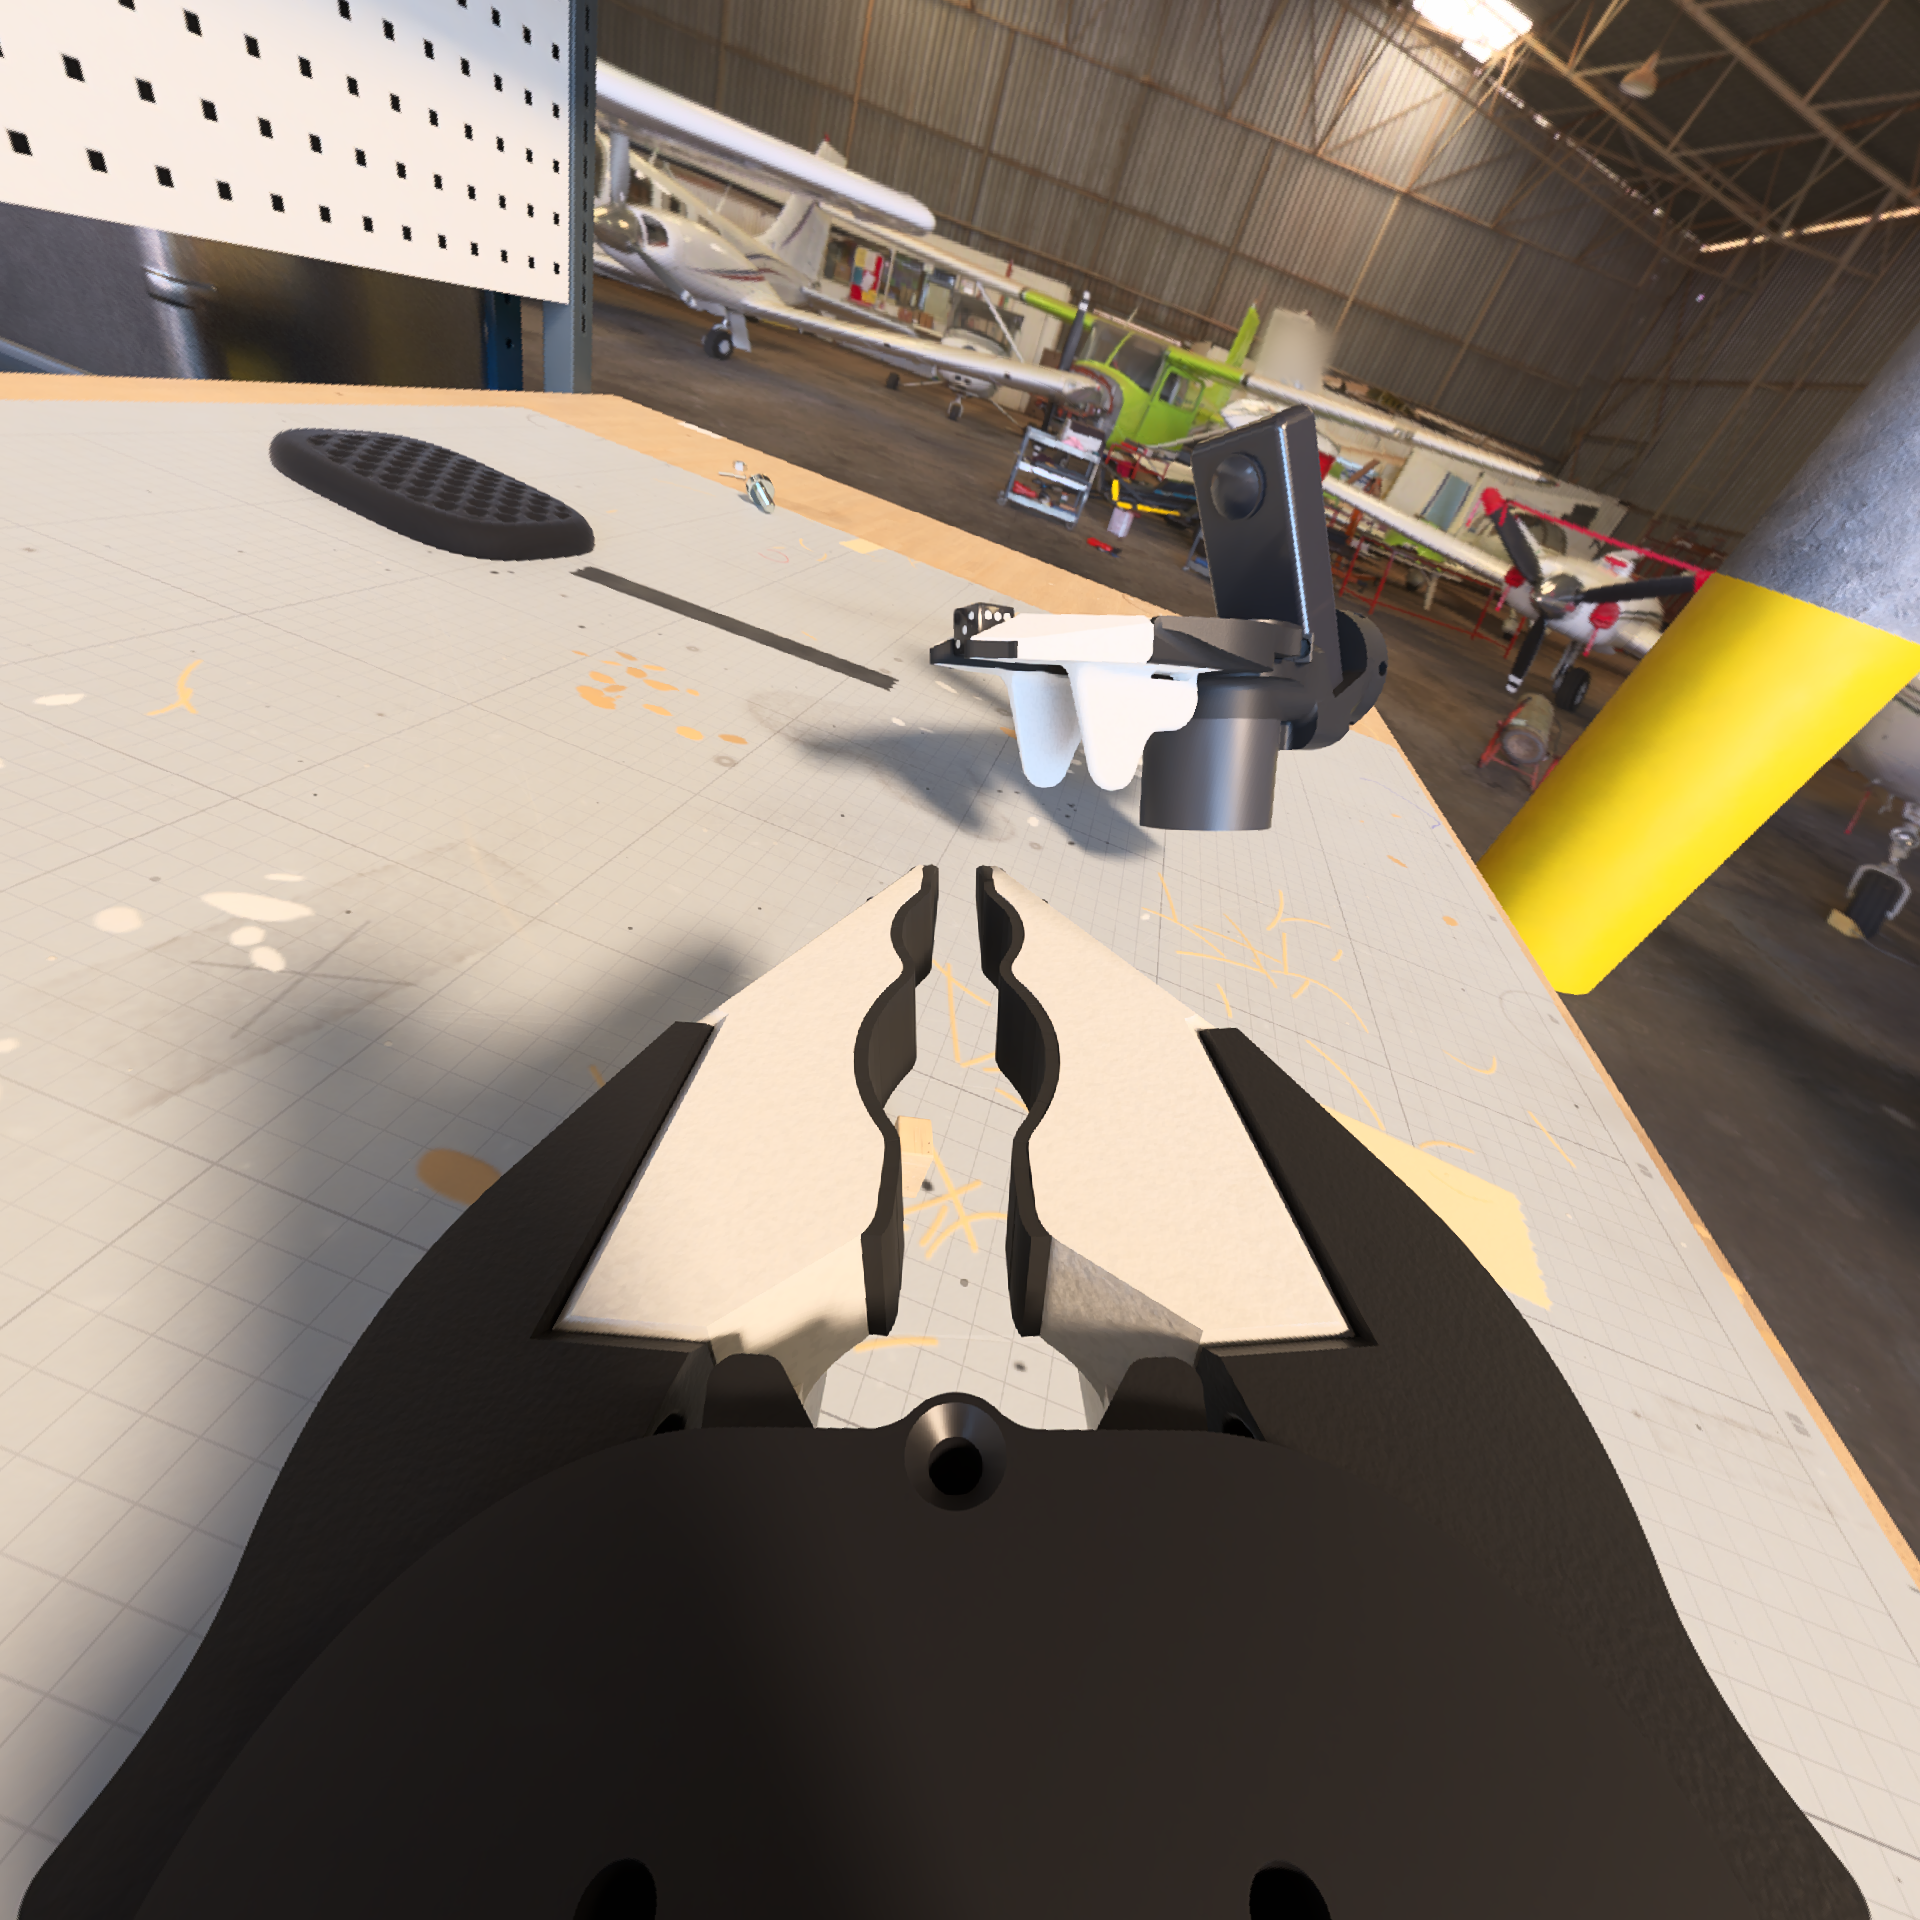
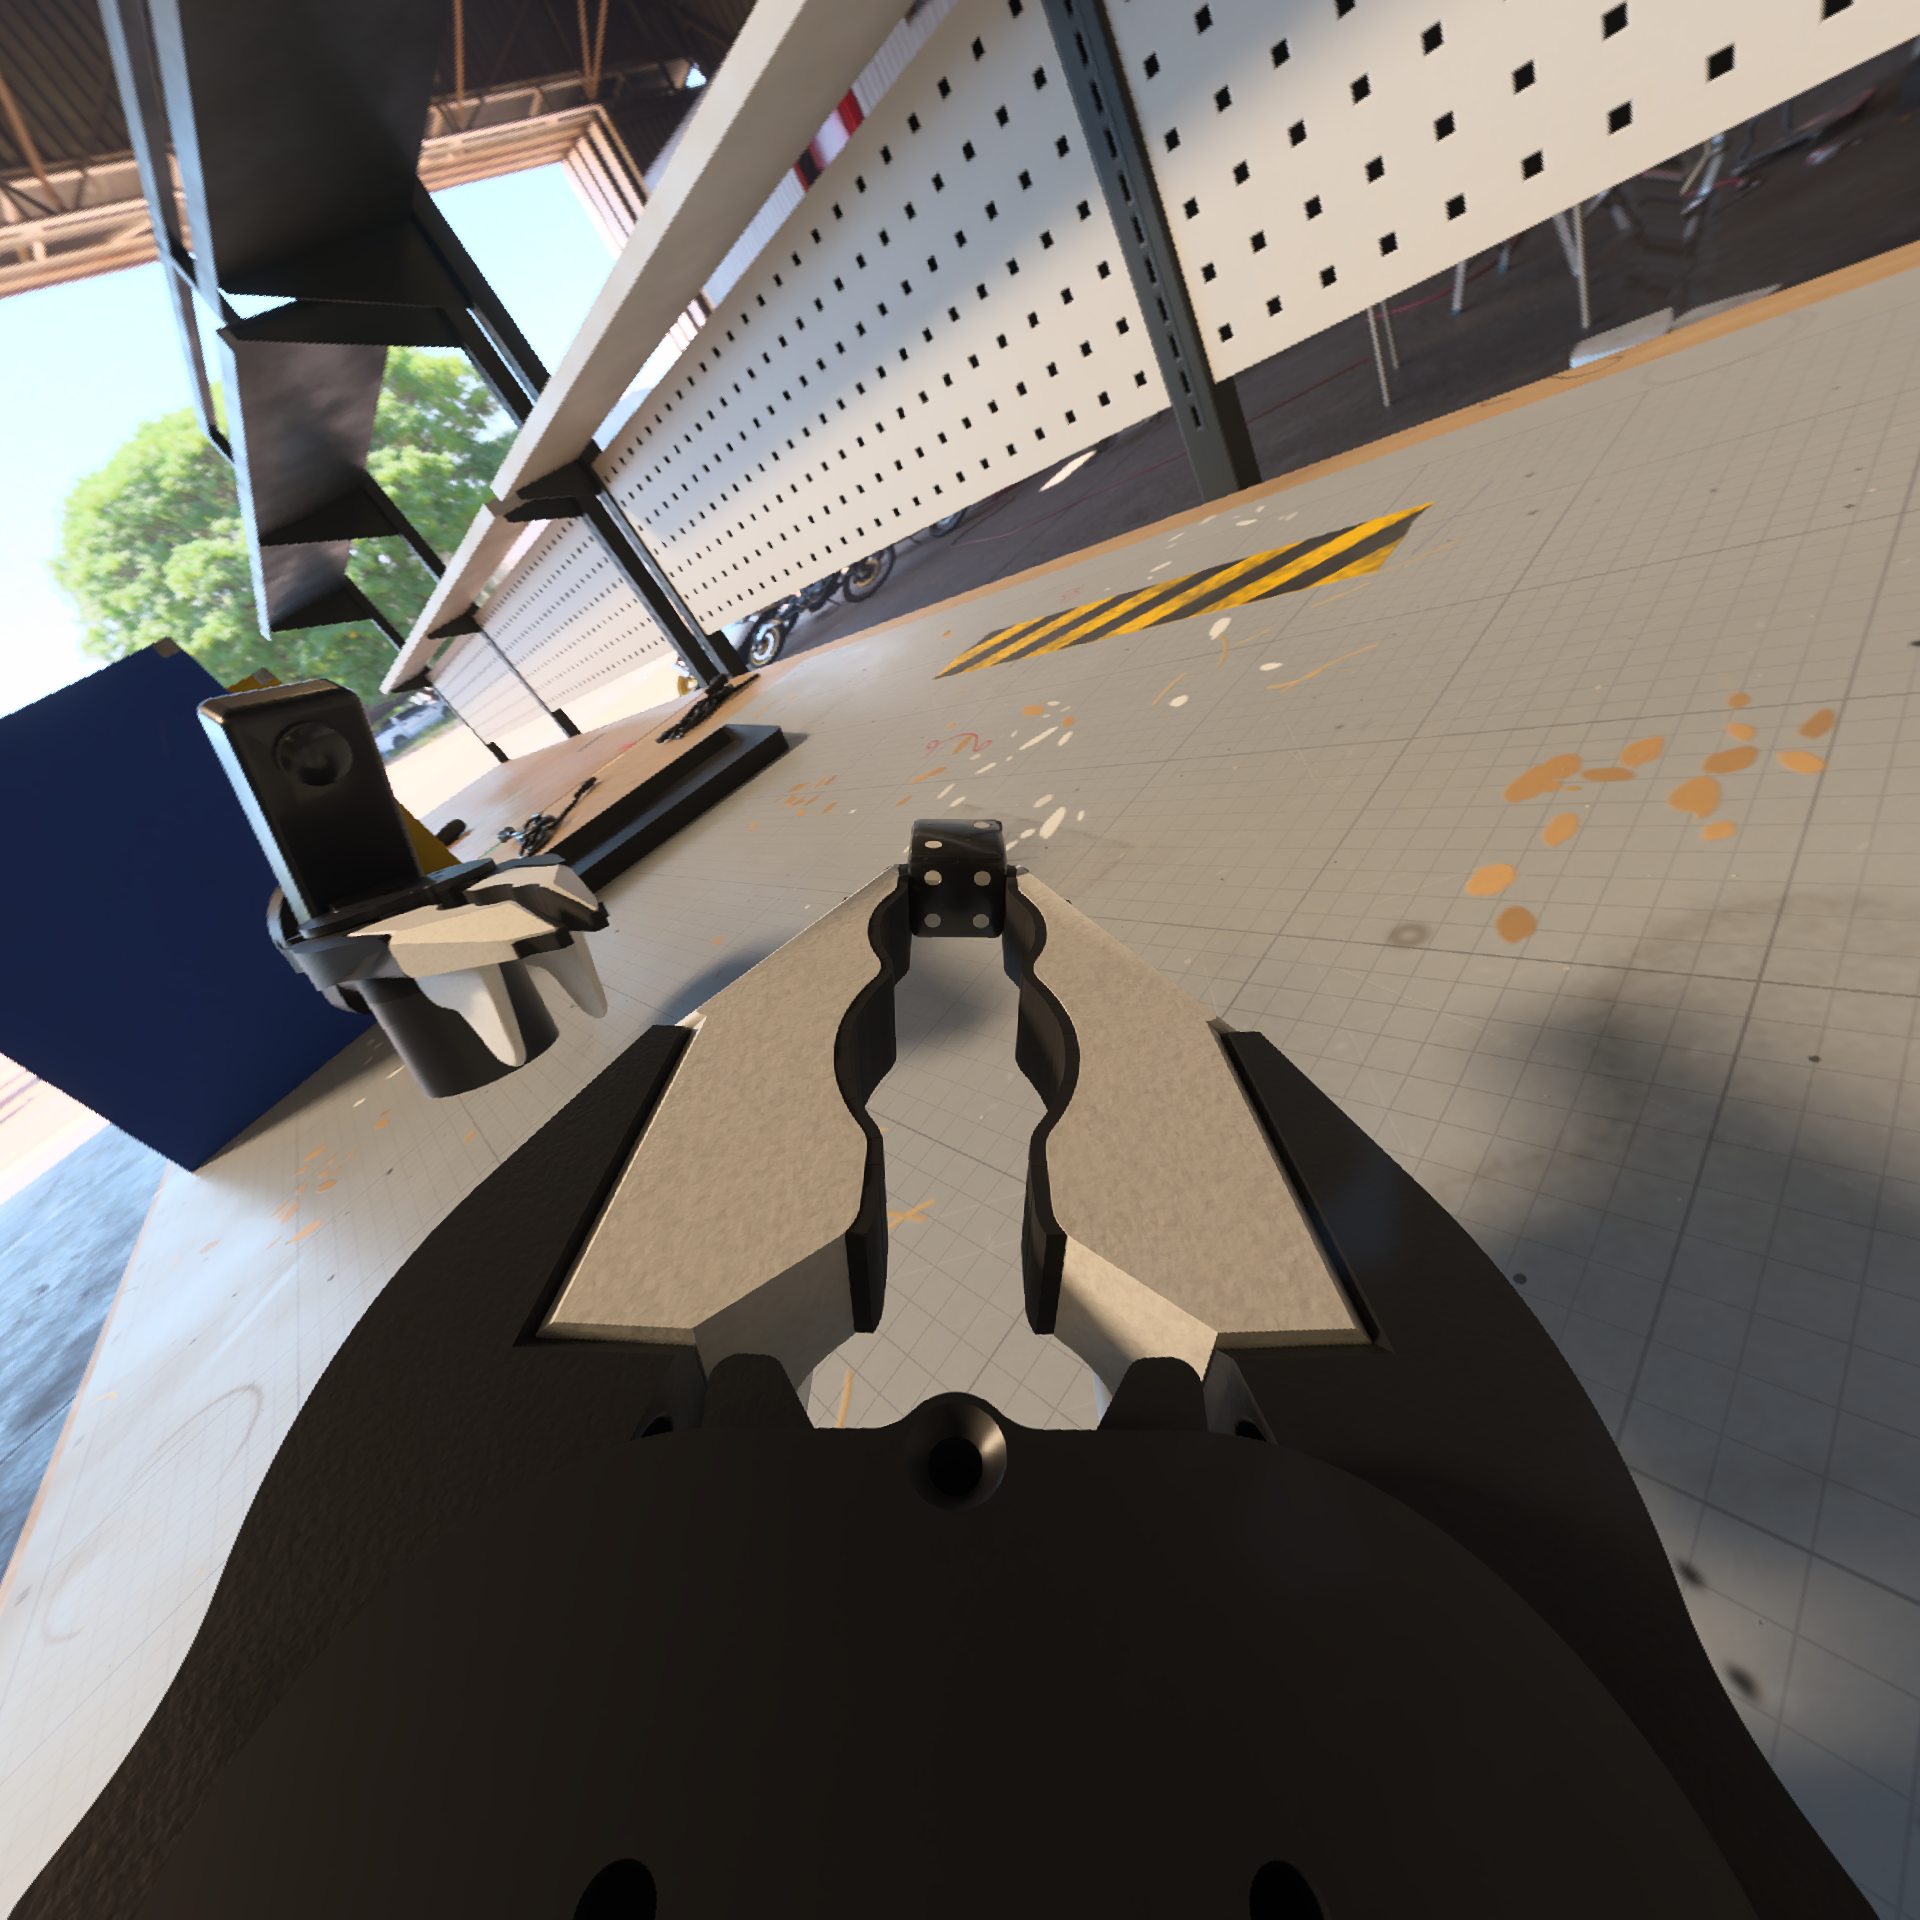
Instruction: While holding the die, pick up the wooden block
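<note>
My right gripper (image 2: pixel 957 883) is shut on a black die with white pips (image 2: pixel 957 879), held at its fingertips above the grey mat. It also shows in the left wrist view (image 1: pixel 1101 665), hovering ahead with the die (image 1: pixel 983 621) at its tips. My left gripper (image 1: pixel 957 883) has its fingers almost together with only a narrow slit, and nothing is between them. A small piece of the pale wooden block (image 1: pixel 914 1138) shows through the slit, on the mat below, mostly hidden by the left finger. The left gripper also shows in the right wrist view (image 2: pixel 520 987), far left.
A grey gridded mat (image 1: pixel 416 1039) covers the wooden bench. A black perforated oval pad (image 1: pixel 431 490) and a small metal part (image 1: pixel 758 488) lie at the far end. A white pegboard (image 2: pixel 1351 208), a black flat tray (image 2: pixel 686 790) and a striped tape patch (image 2: pixel 1195 592) stand beyond.
</note>
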You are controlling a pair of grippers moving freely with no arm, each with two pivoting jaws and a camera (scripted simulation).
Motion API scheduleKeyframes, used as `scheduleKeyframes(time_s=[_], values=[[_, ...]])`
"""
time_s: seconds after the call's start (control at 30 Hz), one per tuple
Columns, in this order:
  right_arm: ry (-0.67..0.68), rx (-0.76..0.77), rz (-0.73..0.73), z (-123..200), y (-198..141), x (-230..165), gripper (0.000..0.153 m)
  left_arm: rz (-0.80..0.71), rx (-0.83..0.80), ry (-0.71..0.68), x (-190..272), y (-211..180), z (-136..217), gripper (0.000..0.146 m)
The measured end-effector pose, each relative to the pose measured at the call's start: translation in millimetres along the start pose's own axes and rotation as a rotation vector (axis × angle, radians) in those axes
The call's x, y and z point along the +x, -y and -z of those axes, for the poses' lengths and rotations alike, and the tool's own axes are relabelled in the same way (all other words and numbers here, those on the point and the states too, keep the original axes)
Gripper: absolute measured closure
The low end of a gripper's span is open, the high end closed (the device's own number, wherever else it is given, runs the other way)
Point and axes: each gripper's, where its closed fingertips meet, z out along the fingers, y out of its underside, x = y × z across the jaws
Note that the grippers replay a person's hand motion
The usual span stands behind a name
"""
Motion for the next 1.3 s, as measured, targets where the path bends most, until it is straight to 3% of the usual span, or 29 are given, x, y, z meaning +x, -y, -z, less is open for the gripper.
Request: scheduleKeyframes(time_s=[0.17,0.37,0.43,1.3], values=[[0.036,-0.024,0.029,-2,-3,-7,0.136,-0.016,-0.049,0.036,-3,-6,2,0.139],[0.059,-0.04,0.025,-2,-5,-10,0.136,-0.205,-0.489,0.165,-16,-60,-5,0.126],[0.061,-0.035,0.024,-1,-5,-11,0.136,-0.199,-0.543,0.145,-11,-69,-9,0.124],[0.08,-0.02,0.018,2,-4,-16,0.136,-0.242,-0.613,0.219,-14,-88,-12,0.133]])
